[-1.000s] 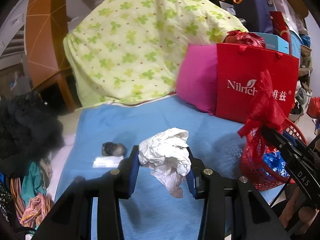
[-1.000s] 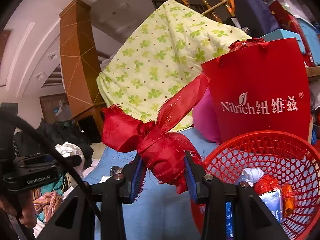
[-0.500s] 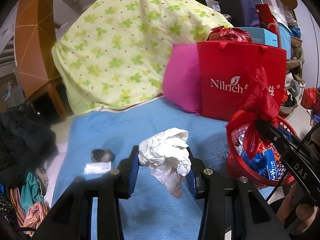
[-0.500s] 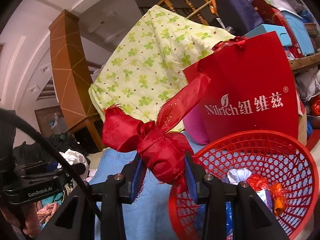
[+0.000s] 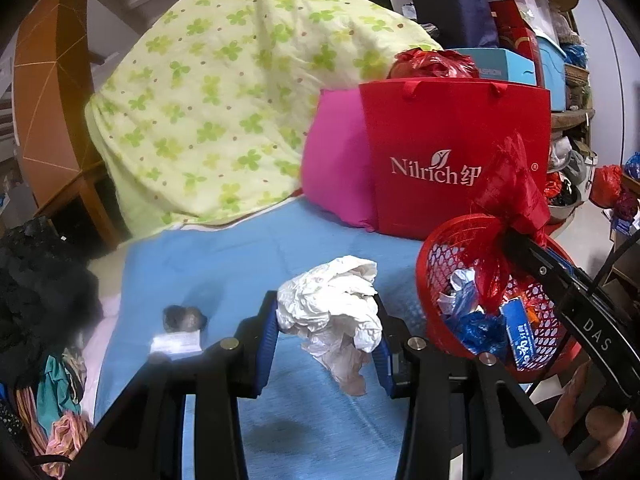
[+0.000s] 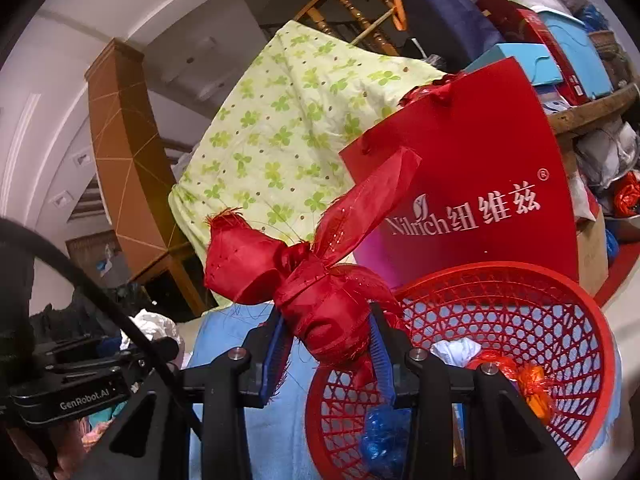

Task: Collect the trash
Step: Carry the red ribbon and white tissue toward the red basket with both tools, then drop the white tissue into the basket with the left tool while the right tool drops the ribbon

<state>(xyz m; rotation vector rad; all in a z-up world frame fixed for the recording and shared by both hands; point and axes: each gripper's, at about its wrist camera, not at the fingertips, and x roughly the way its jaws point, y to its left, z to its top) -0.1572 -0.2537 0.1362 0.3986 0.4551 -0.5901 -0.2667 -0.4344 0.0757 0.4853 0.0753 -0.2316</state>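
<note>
Left wrist, crumpled tissue [image 5: 332, 312] pinched in left tool [image 5: 326, 346]

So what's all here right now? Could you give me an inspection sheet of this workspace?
Surface: blue sheet on a bed.
Job's things: crumpled white tissue; red basket holding wrappers.
Clutter: small dark lump and white packet on the sheet.
Grippers: left gripper shut on the tissue; right gripper shut on the basket's red ribbon bow.
Cables: black cable.
Surroundings: green floral quilt, pink pillow, red paper bag.
</note>
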